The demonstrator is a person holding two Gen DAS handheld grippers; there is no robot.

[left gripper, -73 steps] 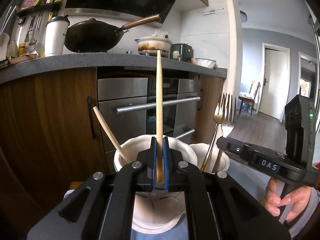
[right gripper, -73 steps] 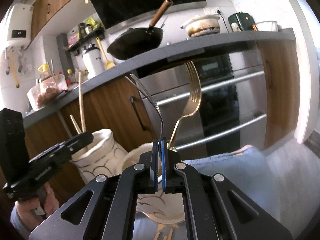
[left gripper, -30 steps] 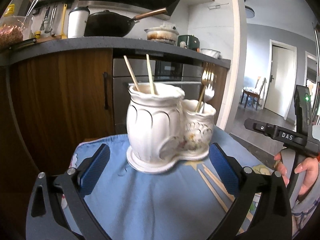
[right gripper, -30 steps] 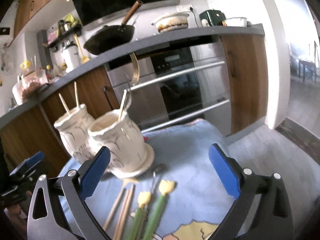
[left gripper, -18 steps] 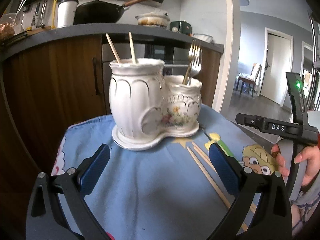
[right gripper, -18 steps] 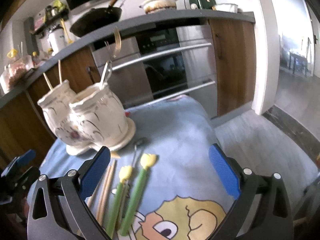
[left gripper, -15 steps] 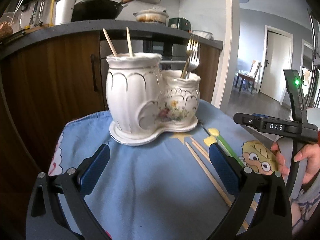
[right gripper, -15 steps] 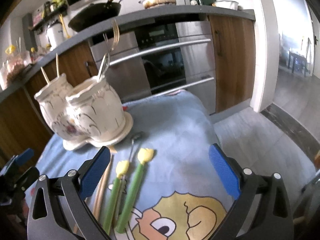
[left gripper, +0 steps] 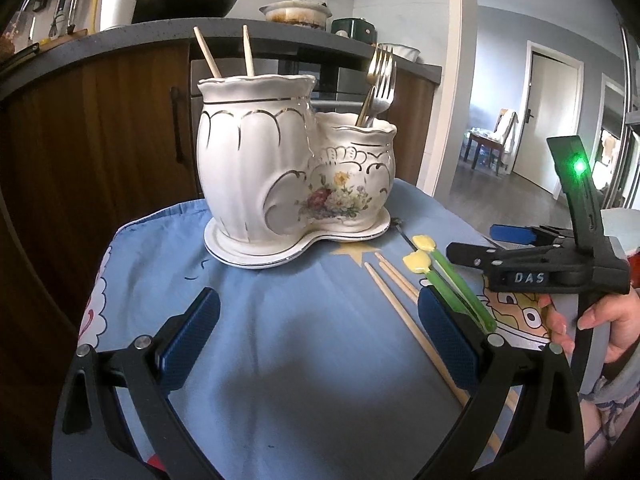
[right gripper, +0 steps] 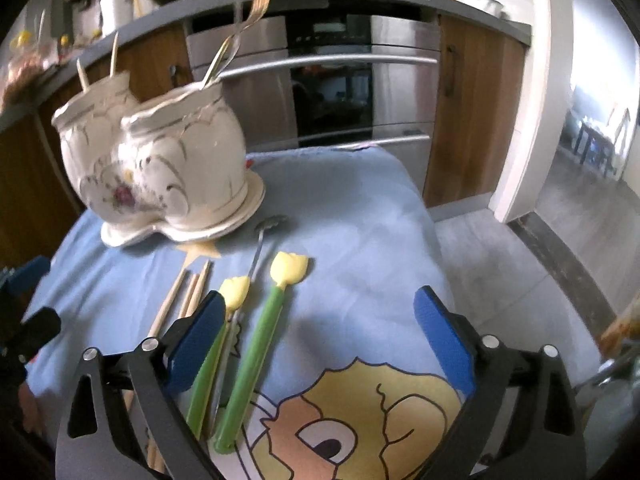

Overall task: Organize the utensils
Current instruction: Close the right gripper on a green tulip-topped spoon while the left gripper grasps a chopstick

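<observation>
We have both grippers, left [left gripper: 316, 328] and right [right gripper: 320, 338], spread wide and empty over the cloth [left gripper: 280, 360], chopsticks [left gripper: 404, 312] and green spoons [right gripper: 256, 348] loose beside the holder [left gripper: 288, 176], forks [left gripper: 380, 84] inside

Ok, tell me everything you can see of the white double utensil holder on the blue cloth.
The utensil holder is glossy white ceramic with gold trim and a painted flower spray: a taller and a shorter pot joined on one shared saucer base. It stands upright on the blue cloth. Two chopsticks stick out of the taller pot, two forks out of the shorter. No gripper touches it.
</observation>
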